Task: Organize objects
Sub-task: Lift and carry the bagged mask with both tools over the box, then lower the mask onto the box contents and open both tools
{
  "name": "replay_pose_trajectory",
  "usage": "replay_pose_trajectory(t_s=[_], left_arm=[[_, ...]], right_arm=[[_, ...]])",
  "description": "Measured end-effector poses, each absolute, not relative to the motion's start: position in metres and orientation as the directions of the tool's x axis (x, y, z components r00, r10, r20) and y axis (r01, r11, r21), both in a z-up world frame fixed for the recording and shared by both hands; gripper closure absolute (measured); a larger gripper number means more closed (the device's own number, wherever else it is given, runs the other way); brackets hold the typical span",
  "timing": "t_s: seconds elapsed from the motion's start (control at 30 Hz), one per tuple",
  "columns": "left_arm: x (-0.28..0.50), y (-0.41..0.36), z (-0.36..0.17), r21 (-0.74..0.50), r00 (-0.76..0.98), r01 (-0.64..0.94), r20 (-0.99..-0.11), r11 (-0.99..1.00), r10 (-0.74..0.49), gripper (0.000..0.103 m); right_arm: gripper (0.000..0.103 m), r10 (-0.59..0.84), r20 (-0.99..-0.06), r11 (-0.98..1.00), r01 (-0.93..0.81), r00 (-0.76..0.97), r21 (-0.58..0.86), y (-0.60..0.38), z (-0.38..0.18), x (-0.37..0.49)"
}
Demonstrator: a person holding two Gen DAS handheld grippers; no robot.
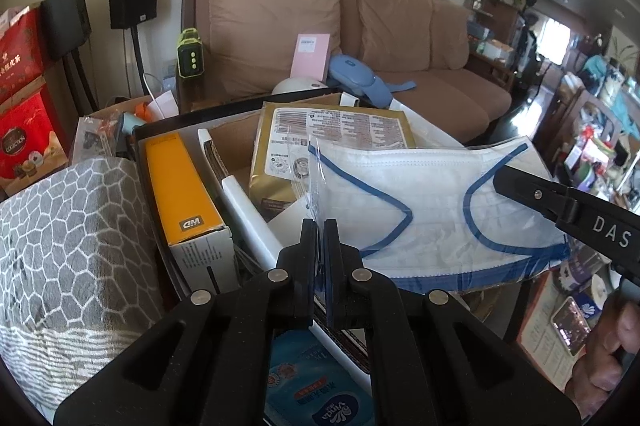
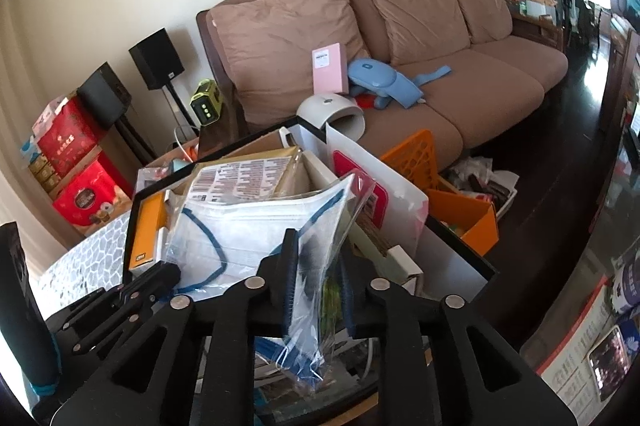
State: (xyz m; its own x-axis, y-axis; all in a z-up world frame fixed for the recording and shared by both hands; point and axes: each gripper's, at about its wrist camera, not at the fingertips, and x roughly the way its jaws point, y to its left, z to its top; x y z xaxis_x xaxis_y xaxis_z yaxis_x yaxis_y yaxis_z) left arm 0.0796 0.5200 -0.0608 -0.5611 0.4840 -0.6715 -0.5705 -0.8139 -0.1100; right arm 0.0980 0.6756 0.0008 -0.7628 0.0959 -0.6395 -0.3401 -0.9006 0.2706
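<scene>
A bagged face mask held between two claws above a full box.

A white face mask (image 1: 432, 210) with blue edging, sealed in a clear plastic bag, hangs over a black-rimmed box (image 2: 134, 214) packed with goods. The left claw (image 1: 319, 232) is clenched on the bag's left edge. The right claw (image 2: 318, 262) has the bag's other end between its fingers, which stand apart and are not pressing it. In the box, under the mask, lie a gold packet (image 1: 280, 154) and an orange carton (image 1: 180, 186). Behind the box stands a brown sofa (image 2: 460, 94).
</scene>
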Motion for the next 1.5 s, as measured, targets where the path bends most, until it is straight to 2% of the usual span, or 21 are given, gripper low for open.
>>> replay_pose_trajectory(t_s=[0.3,0.47,0.53,0.6,0.7,0.8,1.03,1.1,1.37,1.47,1.5], left_arm=[[0.078,0.519,-0.055,-0.098,-0.599,-0.546,-0.65,-0.832,0.469,0.099],[0.073,0.515,-0.049,-0.083,-0.629,-0.519,-0.637,-0.851,0.446,0.097],[0.068,0.517,-0.049,-0.073,-0.62,-0.516,-0.656,-0.853,0.431,0.087],[0.065,0.522,-0.052,-0.05,-0.596,-0.539,-0.683,-0.841,0.422,0.065],[0.068,0.522,-0.049,-0.013,-0.625,-0.53,-0.67,-0.848,0.401,0.048],[0.069,0.515,-0.042,-0.024,-0.643,-0.513,-0.651,-0.858,0.403,0.034],[0.065,0.504,-0.027,-0.005,-0.662,-0.505,-0.64,-0.863,0.391,0.029],[0.066,0.5,-0.022,0.001,-0.664,-0.508,-0.637,-0.861,0.391,0.021],[0.072,0.495,-0.006,-0.007,-0.647,-0.541,-0.635,-0.841,0.422,0.009],[0.076,0.494,-0.001,0.019,-0.672,-0.526,-0.622,-0.85,0.402,0.0],[0.078,0.495,0.001,0.044,-0.691,-0.516,-0.612,-0.856,0.385,0.0]], right_arm=[[0.072,0.114,-0.636,-0.892,-0.36,-0.763,0.272,0.679,0.002,0.099],[0.072,0.134,-0.64,-0.881,-0.387,-0.756,0.273,0.684,0.003,0.101],[0.072,0.131,-0.645,-0.877,-0.391,-0.753,0.279,0.686,0.002,0.102],[0.072,0.135,-0.652,-0.875,-0.398,-0.746,0.275,0.687,0.001,0.101],[0.072,0.13,-0.654,-0.875,-0.397,-0.745,0.278,0.687,0.0,0.1],[0.072,0.133,-0.653,-0.875,-0.398,-0.746,0.276,0.687,0.0,0.1],[0.072,0.157,-0.652,-0.861,-0.426,-0.742,0.277,0.695,0.001,0.105],[0.072,0.168,-0.654,-0.856,-0.438,-0.737,0.274,0.697,0.003,0.107],[0.071,0.195,-0.652,-0.872,-0.434,-0.733,0.227,0.687,0.014,0.109],[0.061,0.221,-0.661,-0.886,-0.431,-0.717,0.173,0.679,0.017,0.108],[0.056,0.232,-0.664,-0.889,-0.432,-0.711,0.152,0.676,0.018,0.107]])
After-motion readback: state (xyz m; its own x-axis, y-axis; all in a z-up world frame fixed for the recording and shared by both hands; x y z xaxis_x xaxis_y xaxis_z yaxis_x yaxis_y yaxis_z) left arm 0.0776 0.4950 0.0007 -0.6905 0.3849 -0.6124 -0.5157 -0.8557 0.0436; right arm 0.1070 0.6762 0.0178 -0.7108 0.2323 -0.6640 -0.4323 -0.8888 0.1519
